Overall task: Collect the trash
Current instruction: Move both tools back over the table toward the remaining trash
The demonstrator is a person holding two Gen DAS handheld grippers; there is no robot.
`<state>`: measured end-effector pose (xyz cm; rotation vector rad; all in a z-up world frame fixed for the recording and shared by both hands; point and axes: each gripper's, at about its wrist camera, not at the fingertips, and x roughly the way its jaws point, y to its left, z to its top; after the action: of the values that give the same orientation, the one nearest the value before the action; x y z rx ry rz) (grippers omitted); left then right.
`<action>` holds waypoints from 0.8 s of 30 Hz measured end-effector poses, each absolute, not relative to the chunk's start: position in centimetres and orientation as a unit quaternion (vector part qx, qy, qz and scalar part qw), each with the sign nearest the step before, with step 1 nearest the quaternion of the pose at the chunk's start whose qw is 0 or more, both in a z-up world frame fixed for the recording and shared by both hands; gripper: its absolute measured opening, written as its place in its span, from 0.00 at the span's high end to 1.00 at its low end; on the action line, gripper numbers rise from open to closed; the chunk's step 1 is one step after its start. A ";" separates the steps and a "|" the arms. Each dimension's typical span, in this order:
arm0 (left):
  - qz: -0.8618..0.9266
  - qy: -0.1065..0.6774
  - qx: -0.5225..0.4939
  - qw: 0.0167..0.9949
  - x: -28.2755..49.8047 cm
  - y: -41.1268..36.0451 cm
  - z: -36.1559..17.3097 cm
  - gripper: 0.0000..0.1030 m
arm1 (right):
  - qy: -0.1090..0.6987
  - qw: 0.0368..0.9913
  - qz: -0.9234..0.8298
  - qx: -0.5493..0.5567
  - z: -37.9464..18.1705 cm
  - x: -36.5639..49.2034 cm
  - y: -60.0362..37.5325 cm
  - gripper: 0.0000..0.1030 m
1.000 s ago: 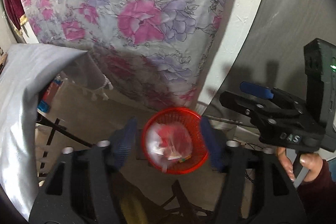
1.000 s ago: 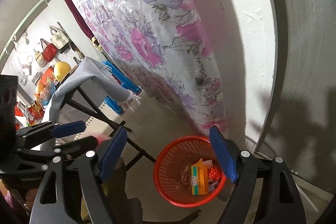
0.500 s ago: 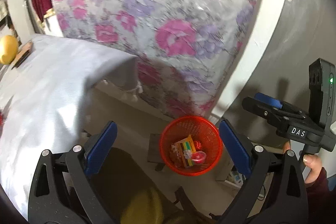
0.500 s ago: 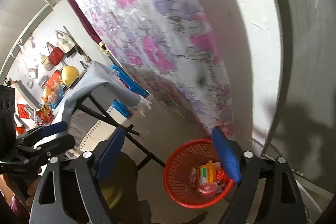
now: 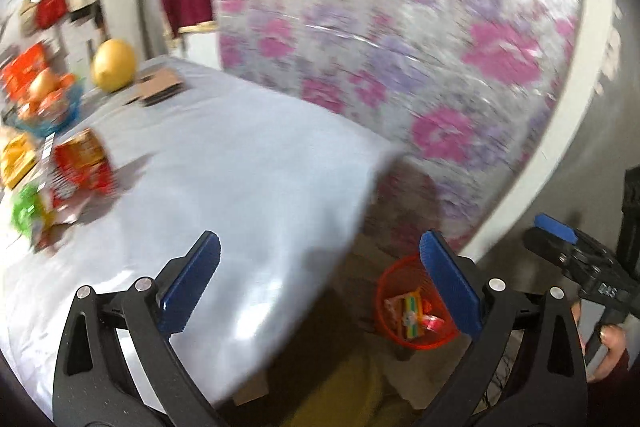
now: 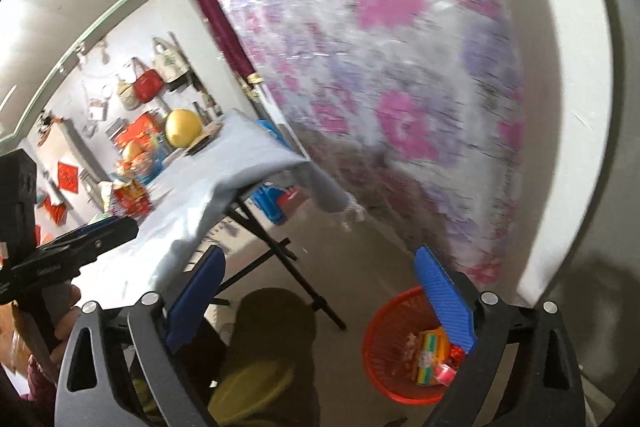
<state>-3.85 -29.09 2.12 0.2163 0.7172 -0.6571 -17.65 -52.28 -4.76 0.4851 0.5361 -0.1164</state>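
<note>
**Both grippers empty, jaws spreading, trash basket low on the floor**

My left gripper [image 5: 318,283] has nothing between its blue pads and its jaws are opening, already spread wide. Through the gap I see the corner of the table [image 5: 248,179] under its pale grey cloth, which fills most of the space ahead and to the left of the tool. The red mesh trash basket [image 5: 386,283] sits on the floor below the table corner, partly hidden behind my right-hand pad; it holds a yellow-green wrapper and a few red and pink scraps. Far off to the left of the tool, on the cloth, lie a red-orange snack packet [image 5: 82,167], a green wrapper [image 5: 24,209] and a yellow packet [image 5: 14,157]; all are blurred. Beyond them stand a blue bowl of fruit [image 5: 44,103], a large yellow fruit [image 5: 113,65] and some cardboard pieces [image 5: 158,89].

My right gripper [image 6: 320,303] is also empty, its jaws opening too. The same basket [image 6: 384,339] lies low and to the right of it, its near side covered by the right pad. A black folding table leg [image 6: 280,255] crosses the floor straight ahead between the pads, and the hanging cloth edge [image 6: 320,187] droops above it. A flowered pink and purple sheet [image 6: 392,75] backs everything, just behind the basket. A blue crate [image 6: 274,203] sits under the table. At the left edge, my other hand [image 6: 60,323] grips its black tool.
</note>
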 end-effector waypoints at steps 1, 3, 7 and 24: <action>-0.309 0.344 0.096 0.882 -3.5 -28.3 2.2 0.07 | 0.263 0.935 -0.052 0.233 -4.4 -17.4 -51.7 0.07; -0.291 0.342 0.076 0.890 -2.7 -25.9 2.6 0.07 | 0.265 0.938 -0.040 0.222 -3.6 -16.8 -50.1 0.07; -0.262 0.339 0.037 0.903 -1.5 -21.3 3.1 0.07 | 0.270 0.942 -0.020 0.200 -2.4 -15.4 -46.9 0.06; -0.121 0.341 -0.012 0.932 6.8 -5.1 3.0 0.07 | 0.296 0.935 0.079 0.179 -0.7 -6.3 -34.9 0.06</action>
<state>6.80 -5.09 3.00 -0.0250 0.6984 -0.2477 -6.26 -34.87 -0.67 0.3652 0.6058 0.1606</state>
